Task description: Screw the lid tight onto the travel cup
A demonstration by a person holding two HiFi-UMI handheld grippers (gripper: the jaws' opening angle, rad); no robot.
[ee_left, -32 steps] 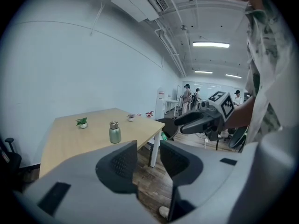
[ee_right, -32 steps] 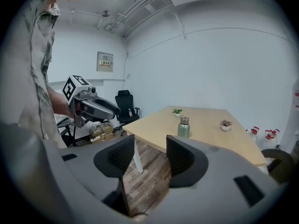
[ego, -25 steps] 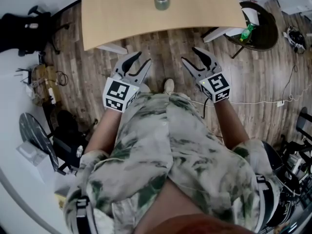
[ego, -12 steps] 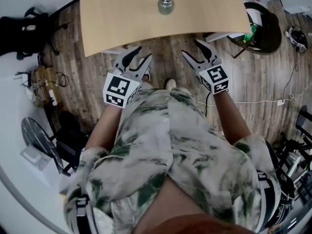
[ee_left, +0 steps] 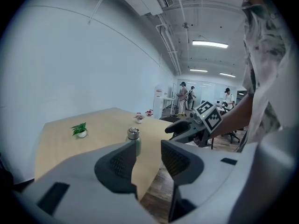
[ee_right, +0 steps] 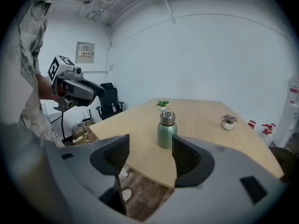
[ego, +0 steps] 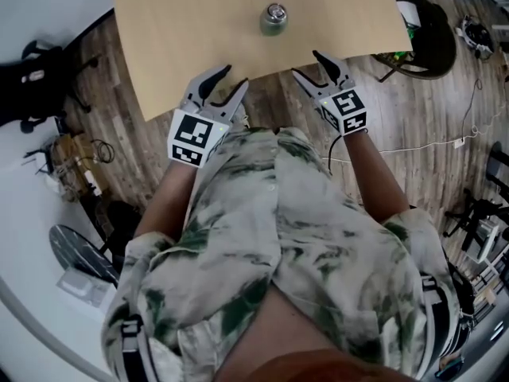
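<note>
Head view: the travel cup (ego: 274, 20) stands upright on the worktop (ego: 175, 46), long axis vertical, its silver lid (ego: 275, 11) facing up. It sits ahead of both pairs of jaws, well apart from the left gripper (ego: 229, 82) and the right gripper (ego: 310, 68). The marker cube (ego: 191, 138) on the left gripper bears only black-and-white squares.

Left gripper view: the jaws stand moderately apart with nothing between them. The cup rises beyond the left jaw's tip, and a potted plant (ee_left: 79, 130) stands farther left.

Right gripper view: the jaws have just been opening and stand wide and empty. The cup shows in their gap but well beyond, untouched. Its green body shows no readable label. The print on a wall poster (ee_right: 85, 52) is too small to read.
</note>
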